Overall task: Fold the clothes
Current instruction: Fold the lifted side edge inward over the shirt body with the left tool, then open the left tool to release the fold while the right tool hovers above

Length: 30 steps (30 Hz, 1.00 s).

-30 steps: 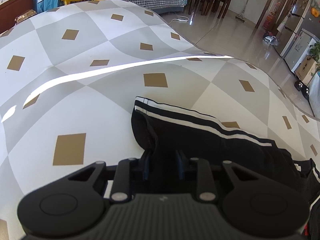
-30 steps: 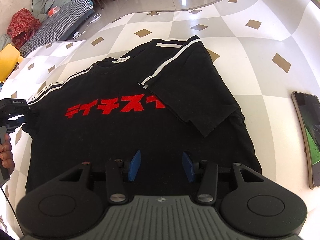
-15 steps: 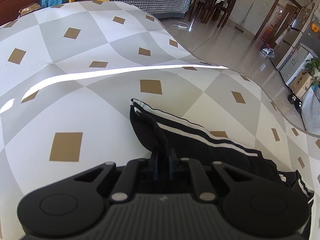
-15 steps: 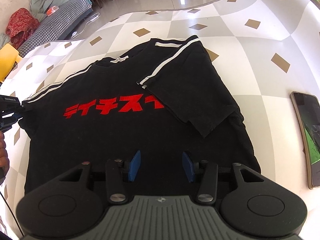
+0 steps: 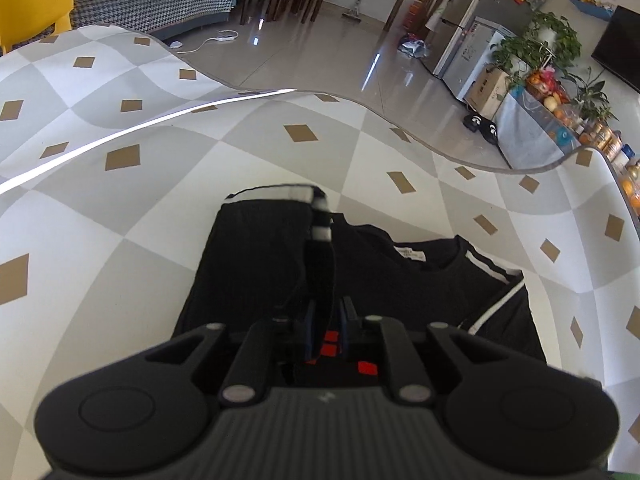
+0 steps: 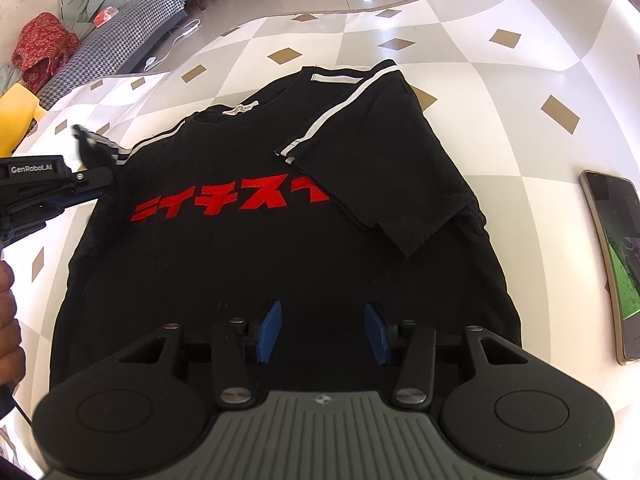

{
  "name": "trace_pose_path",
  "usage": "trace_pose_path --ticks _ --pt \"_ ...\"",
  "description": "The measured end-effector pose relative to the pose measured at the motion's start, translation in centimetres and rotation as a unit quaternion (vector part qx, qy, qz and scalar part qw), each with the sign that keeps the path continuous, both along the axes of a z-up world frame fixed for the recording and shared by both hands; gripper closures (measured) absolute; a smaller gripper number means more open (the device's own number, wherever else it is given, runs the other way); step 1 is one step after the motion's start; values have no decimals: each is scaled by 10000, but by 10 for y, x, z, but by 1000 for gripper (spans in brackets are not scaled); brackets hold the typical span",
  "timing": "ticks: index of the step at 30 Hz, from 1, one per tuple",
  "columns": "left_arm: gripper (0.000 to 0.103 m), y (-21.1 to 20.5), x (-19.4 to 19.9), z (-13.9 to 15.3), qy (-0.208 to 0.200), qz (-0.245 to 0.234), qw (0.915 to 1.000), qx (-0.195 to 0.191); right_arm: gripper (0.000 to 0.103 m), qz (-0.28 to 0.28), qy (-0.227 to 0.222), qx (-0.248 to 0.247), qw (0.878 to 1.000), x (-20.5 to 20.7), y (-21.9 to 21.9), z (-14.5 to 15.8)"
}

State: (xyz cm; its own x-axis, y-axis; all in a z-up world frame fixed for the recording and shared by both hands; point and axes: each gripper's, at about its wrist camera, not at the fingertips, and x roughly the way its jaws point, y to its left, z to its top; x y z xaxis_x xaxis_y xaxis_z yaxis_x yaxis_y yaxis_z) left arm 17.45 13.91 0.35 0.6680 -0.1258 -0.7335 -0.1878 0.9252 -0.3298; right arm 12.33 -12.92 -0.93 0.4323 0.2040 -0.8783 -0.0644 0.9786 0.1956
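A black T-shirt [image 6: 280, 248] with red lettering and white shoulder stripes lies face up on the checked table cover. Its right sleeve [image 6: 372, 152] is folded in over the chest. My left gripper [image 5: 326, 320] is shut on the left sleeve [image 5: 316, 248], which hangs lifted above the shirt with its white-striped cuff up. From the right wrist view the left gripper [image 6: 90, 178] shows at the left edge with the cuff sticking up from it. My right gripper [image 6: 322, 330] hovers open above the shirt's lower hem, nothing between its fingers.
A phone [image 6: 616, 256] with a lit screen lies on the table right of the shirt. A hand [image 6: 8, 320] shows at the left edge. The table's edge [image 5: 400, 128] curves away beyond the shirt, with floor, a sofa [image 5: 152, 4] and a yellow chair [image 5: 36, 0] behind.
My left gripper closed on the left sleeve, lifted it off the table and carried it to the right over the shirt. The right gripper stayed put, open.
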Motion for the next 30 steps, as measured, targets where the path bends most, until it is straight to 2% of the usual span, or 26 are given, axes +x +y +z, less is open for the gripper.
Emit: trace_pose_path --ticks 5,8,13,16,18,28,30 --pt "69 -36 -6 -2 68 -476 9988 128 58 -35 61 17 10000 -3 -5 0" --pt "58 -47 -8 -4 113 -579 9978 287 58 -69 147 7 9999 -5 -8 -2" --pt "52 -67 -9 -12 324 -788 9948 559 58 1 229 15 9997 -11 -12 -6" --pt "45 -78 -11 -18 406 -926 9921 737 58 44 245 -32 9997 -12 -13 -9" --pt "31 -83 -12 -22 478 -970 9909 802 58 99 230 -57 9997 -13 -12 -10" --pt "21 -96 -9 -46 914 -1002 9857 999 51 293 144 -175 9993 -18 -6 -11" --pt "15 -99 -9 -49 936 -1022 9846 1064 51 344 130 -207 9991 -18 -5 -12"
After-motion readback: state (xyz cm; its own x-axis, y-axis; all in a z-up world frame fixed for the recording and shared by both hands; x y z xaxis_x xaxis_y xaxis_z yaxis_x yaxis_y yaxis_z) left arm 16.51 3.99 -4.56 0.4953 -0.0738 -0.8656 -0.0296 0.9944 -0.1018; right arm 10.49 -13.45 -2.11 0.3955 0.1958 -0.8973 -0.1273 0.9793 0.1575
